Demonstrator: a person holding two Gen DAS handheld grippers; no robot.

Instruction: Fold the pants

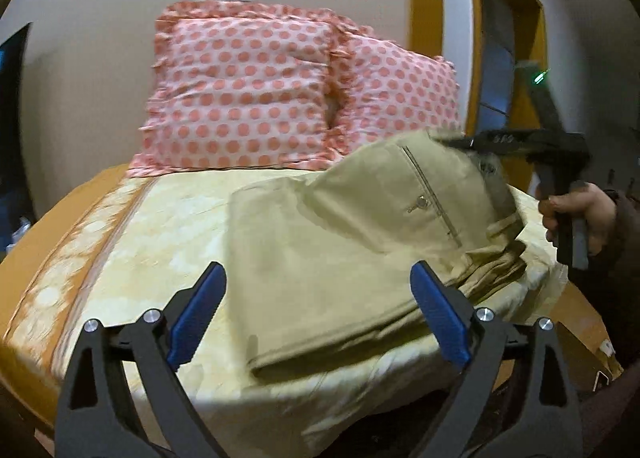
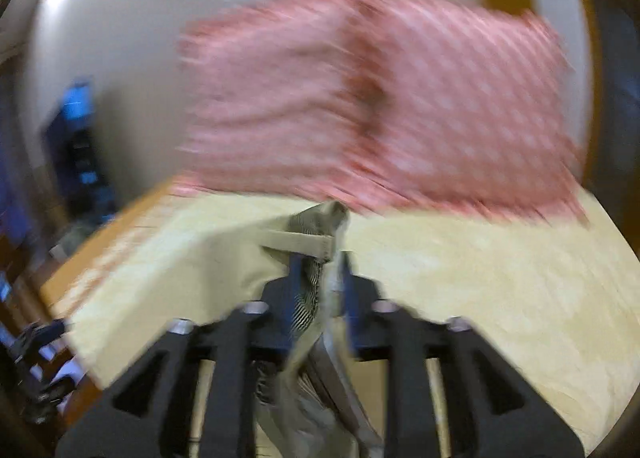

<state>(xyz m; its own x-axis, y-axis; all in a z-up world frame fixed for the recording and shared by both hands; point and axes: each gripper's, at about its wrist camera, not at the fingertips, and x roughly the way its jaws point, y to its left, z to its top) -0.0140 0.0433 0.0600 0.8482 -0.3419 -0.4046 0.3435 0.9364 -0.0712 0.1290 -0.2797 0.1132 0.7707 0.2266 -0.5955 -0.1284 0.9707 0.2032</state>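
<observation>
Khaki pants (image 1: 332,254) lie partly folded on the yellow bedsheet (image 1: 160,242), legs stacked toward the near edge. My left gripper (image 1: 318,298) is open and empty, its blue pads on either side of the folded legs, just above them. My right gripper (image 1: 460,143) is shut on the waistband (image 2: 316,246) and lifts the waist end up at the right, a back pocket with a button (image 1: 422,201) facing me. In the right wrist view the gripper (image 2: 320,266) pinches the waistband and striped lining between its blue pads; that view is blurred.
Two pink polka-dot pillows (image 1: 248,93) lean against the wall at the head of the bed. An orange border (image 1: 44,250) runs along the bed's left edge. A yellow-framed window (image 1: 504,57) is at the right. Dark furniture (image 2: 80,137) stands left of the bed.
</observation>
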